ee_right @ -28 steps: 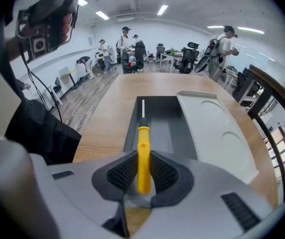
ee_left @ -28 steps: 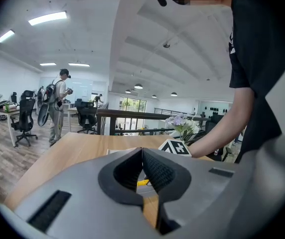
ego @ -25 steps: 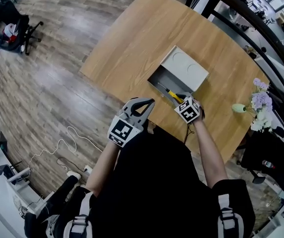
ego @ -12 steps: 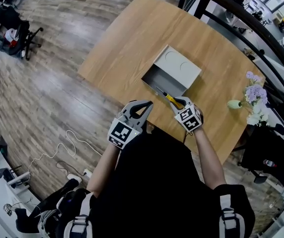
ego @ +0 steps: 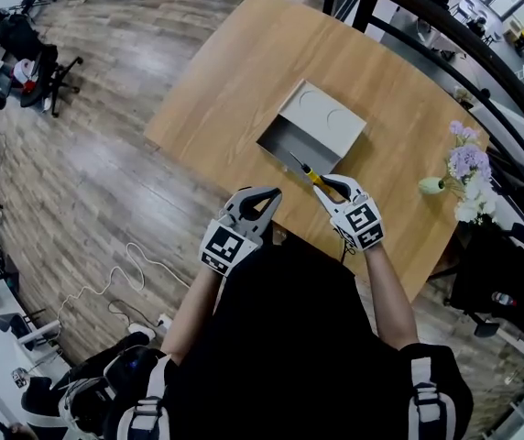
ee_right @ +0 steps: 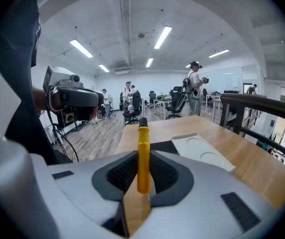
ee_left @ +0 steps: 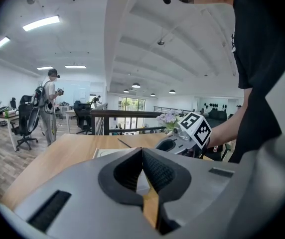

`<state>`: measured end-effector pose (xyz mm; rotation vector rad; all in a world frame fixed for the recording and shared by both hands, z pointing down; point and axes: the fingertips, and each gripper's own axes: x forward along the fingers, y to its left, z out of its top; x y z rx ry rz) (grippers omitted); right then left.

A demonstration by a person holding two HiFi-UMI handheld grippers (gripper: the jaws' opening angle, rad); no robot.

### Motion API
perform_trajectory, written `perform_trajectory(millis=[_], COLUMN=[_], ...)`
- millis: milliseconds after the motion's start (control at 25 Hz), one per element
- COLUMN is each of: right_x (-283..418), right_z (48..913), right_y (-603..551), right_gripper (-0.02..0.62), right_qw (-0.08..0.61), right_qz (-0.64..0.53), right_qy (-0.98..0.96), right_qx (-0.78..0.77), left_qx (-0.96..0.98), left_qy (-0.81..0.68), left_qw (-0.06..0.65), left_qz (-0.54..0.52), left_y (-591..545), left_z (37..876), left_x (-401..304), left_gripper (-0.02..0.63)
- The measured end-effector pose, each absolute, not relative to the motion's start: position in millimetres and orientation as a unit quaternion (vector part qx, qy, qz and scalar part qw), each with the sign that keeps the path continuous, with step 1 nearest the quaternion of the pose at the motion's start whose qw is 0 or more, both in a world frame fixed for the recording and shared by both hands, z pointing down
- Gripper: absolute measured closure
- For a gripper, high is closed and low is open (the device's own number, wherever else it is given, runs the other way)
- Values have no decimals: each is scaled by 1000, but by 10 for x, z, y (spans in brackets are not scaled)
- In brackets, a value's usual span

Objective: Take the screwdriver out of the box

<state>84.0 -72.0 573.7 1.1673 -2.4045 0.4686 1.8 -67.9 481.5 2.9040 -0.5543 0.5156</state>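
Note:
The open grey box [ego: 310, 134] lies on the wooden table [ego: 244, 71], its pale lid [ee_right: 202, 152] folded back on the far side. My right gripper [ego: 333, 189] is shut on the yellow handle of the screwdriver [ego: 314, 177], which hangs above the table just in front of the box's near edge. In the right gripper view the screwdriver [ee_right: 142, 156] stands upright between the pads, shaft pointing away. My left gripper [ego: 264, 196] hovers over the table's near edge, left of the box, jaws shut on nothing. From the left gripper view the right gripper [ee_left: 175, 144] and the thin shaft [ee_left: 124, 143] show.
A small vase of pale flowers [ego: 463, 168] stands at the table's right end. A dark railing [ego: 445, 44] runs behind the table. Office chairs [ego: 38, 58] and a white cable [ego: 125, 264] are on the wood floor to the left. People stand far off [ee_left: 48, 103].
My right gripper has risen out of the box with the screwdriver and tilted its tip upward, away from the box interior. The left gripper has shifted only slightly.

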Motion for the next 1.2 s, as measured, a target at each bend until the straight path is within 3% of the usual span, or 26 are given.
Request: perform_trajectory(millis=[520, 1200], right_x=[720, 632], right_z=[5170, 5126], right_y=[-553, -430], right_gripper=[508, 508], right_qw=[161, 164], right_qz=[86, 74], right_qy=[-896, -905], right_qx=[404, 386], left_qx=[966, 961], left_qy=[-183, -204], left_qw=[59, 68], left_qz=[175, 174], left_y=[-585, -493], left_z=[4746, 4815], left_x=[57, 2], left_gripper=[584, 584])
